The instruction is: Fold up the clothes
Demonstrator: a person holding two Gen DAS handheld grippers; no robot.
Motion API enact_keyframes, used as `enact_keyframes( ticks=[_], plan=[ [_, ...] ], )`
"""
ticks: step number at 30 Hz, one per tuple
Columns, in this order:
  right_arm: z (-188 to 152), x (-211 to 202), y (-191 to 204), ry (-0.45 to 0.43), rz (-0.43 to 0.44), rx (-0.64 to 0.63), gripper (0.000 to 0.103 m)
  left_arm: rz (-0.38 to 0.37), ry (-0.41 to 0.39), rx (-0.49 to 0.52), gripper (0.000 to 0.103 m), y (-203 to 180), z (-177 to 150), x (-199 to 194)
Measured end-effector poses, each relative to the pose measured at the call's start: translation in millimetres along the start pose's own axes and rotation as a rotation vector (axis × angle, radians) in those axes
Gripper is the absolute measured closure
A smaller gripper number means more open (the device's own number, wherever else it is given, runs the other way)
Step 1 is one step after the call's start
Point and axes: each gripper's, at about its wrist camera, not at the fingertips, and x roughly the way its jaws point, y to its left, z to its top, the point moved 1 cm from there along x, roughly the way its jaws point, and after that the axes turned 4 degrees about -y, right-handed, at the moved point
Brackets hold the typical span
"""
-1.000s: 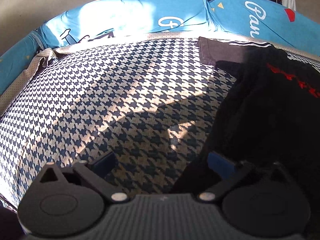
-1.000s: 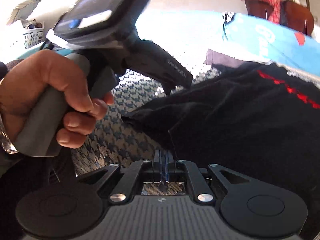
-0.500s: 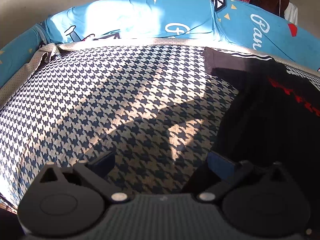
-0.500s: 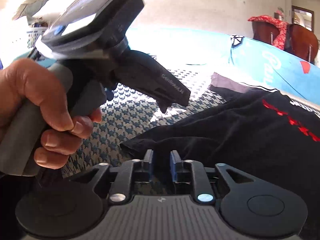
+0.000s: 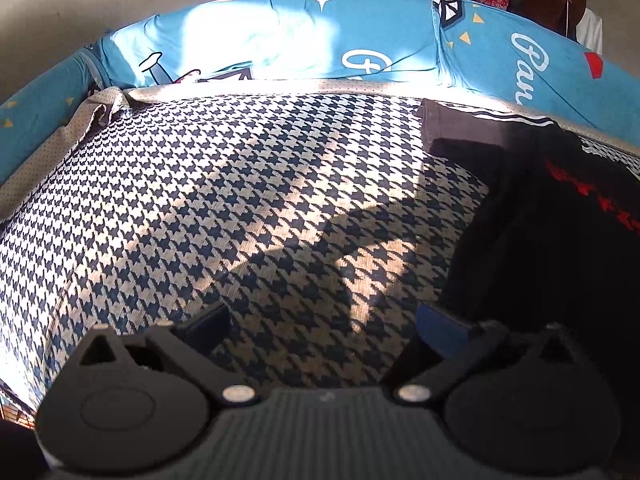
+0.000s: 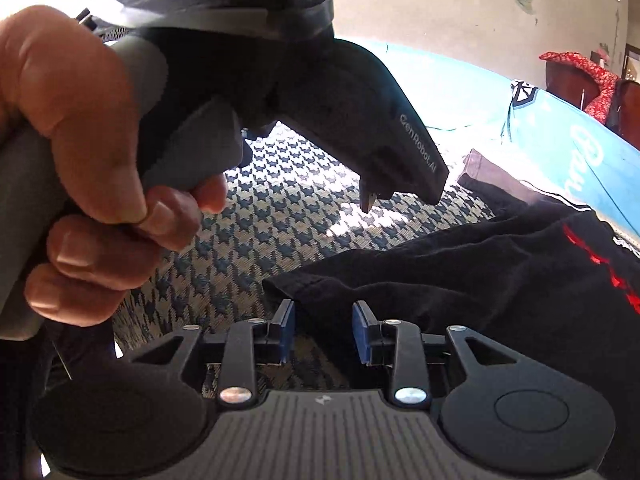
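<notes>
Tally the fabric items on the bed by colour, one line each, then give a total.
Black with red print: 1, the black garment lying on the houndstooth cover.
Dark brown-grey with white stripes: 1, the folded piece behind it.
Blue printed: 1, the blue sheet along the far edge.
Navy-and-cream houndstooth: 1, the cover itself.
Total: 4

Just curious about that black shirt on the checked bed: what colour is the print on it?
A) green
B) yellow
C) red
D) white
C: the black shirt lying on the checked bedcover carries a jagged red print, seen in both wrist views.
</notes>
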Motion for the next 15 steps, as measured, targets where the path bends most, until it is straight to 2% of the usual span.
enact_keyframes(
  ticks=[3,8,11,12,15],
  plan=[
    [-1.1,3.4,-0.4,0.0,-0.029,-0.001,0.071,-0.007,0.004,0.0,0.0,-0.2,-0.1,-1.0],
    [1.3,6.8,-6.8,-0.001,-0.026,0.061,0.073,-0.012,-0.001,0.003,0.0,-0.2,-0.5,-4.4],
    [1.4,10.0,-4.5,0.004,-0.026,0.069,0.083,-0.015,-0.004,-0.004,0.0,2.0,0.4,-6.1],
    [1.8,10.5,-4.4,0.002,-0.025,0.074,0.091,-0.015,-0.006,-0.009,0.0,3.4,1.0,-6.9],
    [4.7,11.7,-5.0,-0.003,-0.03,0.104,0.096,-0.006,-0.016,-0.021,0.0,7.2,3.2,-9.3]
  ],
)
